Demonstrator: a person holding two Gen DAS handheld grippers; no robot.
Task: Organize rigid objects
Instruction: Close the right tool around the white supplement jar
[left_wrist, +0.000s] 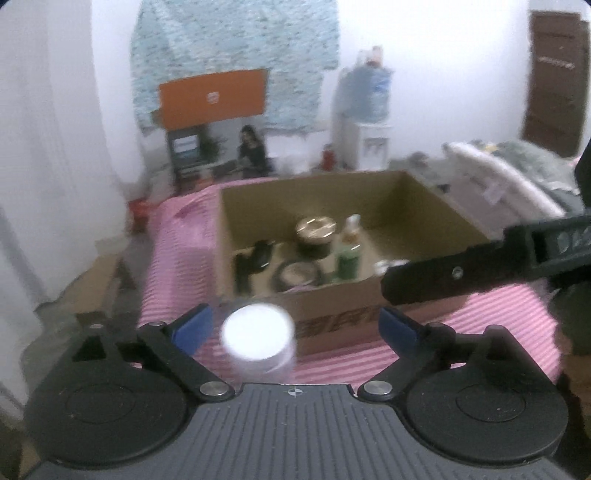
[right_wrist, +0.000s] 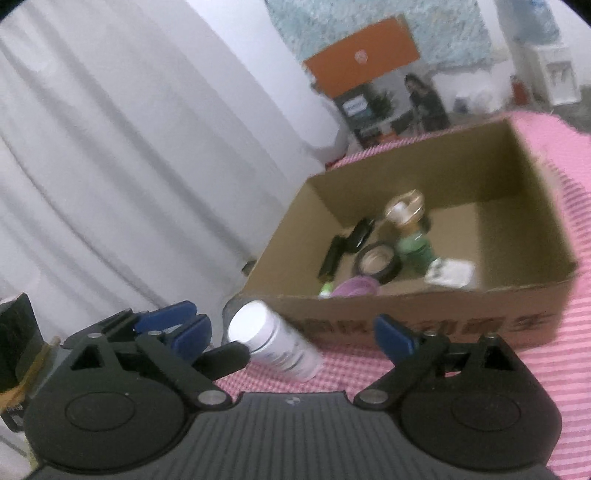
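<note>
A white-capped bottle (left_wrist: 258, 341) (right_wrist: 275, 343) leans tilted on the pink striped cloth (left_wrist: 177, 251) (right_wrist: 535, 369), just in front of the cardboard box (left_wrist: 332, 306) (right_wrist: 424, 314). It lies between the wide-apart blue pads of my left gripper (left_wrist: 297, 325), close to the left pad, and no pad presses on it. My right gripper (right_wrist: 293, 334) is also open around the bottle. Each gripper shows in the other's view: the right one's finger (left_wrist: 443, 275), the left gripper (right_wrist: 166, 325). Inside the box are a gold-lidded jar (left_wrist: 316, 229) (right_wrist: 404, 208), a green bottle (left_wrist: 347, 254) (right_wrist: 417, 251), a round compact (left_wrist: 295, 275) (right_wrist: 380, 260) and black items (left_wrist: 255, 258).
A white curtain (right_wrist: 110, 147) hangs at the left. A water dispenser (left_wrist: 369, 122) and an orange board (left_wrist: 212, 98) stand at the far wall. Bedding and clutter (left_wrist: 517, 166) pile up beyond the box's right side. The right half of the box floor (right_wrist: 517, 236) is bare.
</note>
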